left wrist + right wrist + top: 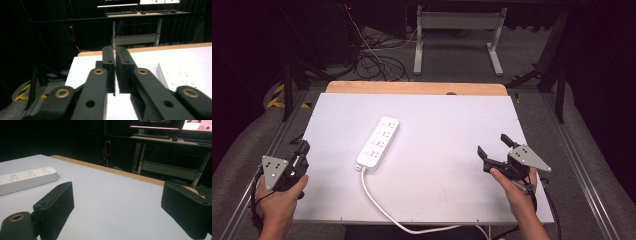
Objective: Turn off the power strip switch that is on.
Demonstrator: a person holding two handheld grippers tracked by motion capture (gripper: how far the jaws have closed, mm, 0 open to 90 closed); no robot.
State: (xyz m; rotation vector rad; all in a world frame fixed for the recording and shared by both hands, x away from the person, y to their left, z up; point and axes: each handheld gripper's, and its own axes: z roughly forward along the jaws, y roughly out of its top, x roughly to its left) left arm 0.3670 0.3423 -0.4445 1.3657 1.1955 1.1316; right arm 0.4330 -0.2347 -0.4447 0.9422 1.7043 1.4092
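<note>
A white power strip with several sockets lies on the white table top, left of centre, and its white cable runs off the near edge. My left gripper is held at the table's left edge, its jaws pressed together with nothing between them; the left gripper view shows the shut left gripper with the strip off to its right. My right gripper hovers over the right side of the table, open and empty. In the right gripper view, the strip lies far left of the wide-open right gripper.
A wooden strip borders the table's far edge. Beyond it stand a white desk frame and loose cables on the floor. Metal rails run along both sides of the table.
</note>
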